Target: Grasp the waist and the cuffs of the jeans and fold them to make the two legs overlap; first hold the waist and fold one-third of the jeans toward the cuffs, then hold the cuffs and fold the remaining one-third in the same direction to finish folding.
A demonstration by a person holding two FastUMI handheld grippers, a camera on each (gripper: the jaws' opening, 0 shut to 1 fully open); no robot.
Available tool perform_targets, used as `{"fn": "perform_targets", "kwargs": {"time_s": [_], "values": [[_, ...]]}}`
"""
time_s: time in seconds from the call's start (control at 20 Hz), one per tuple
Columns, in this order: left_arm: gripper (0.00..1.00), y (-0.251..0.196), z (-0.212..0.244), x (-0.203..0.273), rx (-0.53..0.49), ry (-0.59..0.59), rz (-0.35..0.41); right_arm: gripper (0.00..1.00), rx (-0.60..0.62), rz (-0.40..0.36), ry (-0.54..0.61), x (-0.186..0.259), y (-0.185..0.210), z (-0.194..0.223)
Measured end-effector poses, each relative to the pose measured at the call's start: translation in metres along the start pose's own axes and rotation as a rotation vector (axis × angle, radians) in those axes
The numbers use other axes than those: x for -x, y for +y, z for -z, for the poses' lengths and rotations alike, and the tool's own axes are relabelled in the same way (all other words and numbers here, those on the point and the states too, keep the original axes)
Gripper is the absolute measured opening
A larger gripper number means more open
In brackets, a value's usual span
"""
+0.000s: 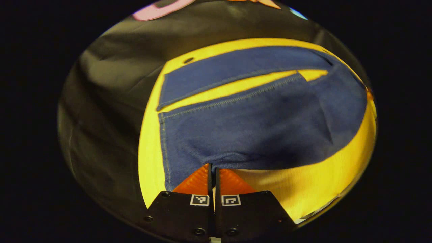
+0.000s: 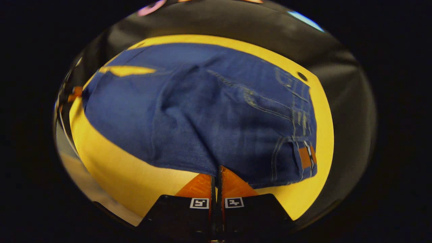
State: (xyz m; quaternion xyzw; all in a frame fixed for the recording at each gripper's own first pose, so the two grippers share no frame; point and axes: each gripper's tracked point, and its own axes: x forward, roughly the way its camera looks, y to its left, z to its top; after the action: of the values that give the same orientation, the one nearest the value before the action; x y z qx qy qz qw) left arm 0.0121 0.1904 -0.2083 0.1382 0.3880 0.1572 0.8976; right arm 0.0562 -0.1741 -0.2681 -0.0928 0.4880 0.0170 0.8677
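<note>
While both tools pinch the near edge of the jeans [image 1: 243, 125], we see the garment spread across the yellow tabletop [image 1: 314, 189], which is backed by the black cloth wall. From the left gripper view, our left tool [image 1: 211, 168] has its orange fingers [image 1: 195, 182] drawn together to a narrow slit, and the hem edge of the nearer leg is caught between them, the denim lifted slightly into a soft ridge just above the tips. Beyond it the second leg [image 1: 236, 67] lies flat, with a yellow wedge of tabletop showing between the two legs. From the right gripper view, our right tool [image 2: 216, 172] is likewise closed down on the near edge of the denim, at the hip end, where the waistband [image 2: 303, 135] with its belt loops, pocket stitching and a brown patch [image 2: 306, 157] lies to the right. A fold rises from the pinch toward the middle of the cloth. A small dark hole [image 2: 302, 76] marks the tabletop near the far corner.
</note>
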Motion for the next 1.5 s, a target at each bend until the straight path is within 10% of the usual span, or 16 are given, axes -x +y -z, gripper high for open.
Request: {"fn": "perform_targets", "kwargs": {"time_s": [0.4, 0.75, 1.5], "values": [[0.0, 0.016, -0.065, 0.028, 0.171, -0.123, -0.094, 0.0, -0.17, 0.1, -0.293, 0.04, -0.01, -0.094], [0.0, 0.033, -0.157, 0.049, 0.057, -0.2, -0.143, 0.02, -0.245, 0.149, -0.445, 0.047, -0.031, -0.197], [0.0, 0.028, -0.25, -0.119, 0.032, -0.229, -0.26, 0.0, -0.292, 0.091, -0.446, -0.147, -0.055, -0.307]]}}
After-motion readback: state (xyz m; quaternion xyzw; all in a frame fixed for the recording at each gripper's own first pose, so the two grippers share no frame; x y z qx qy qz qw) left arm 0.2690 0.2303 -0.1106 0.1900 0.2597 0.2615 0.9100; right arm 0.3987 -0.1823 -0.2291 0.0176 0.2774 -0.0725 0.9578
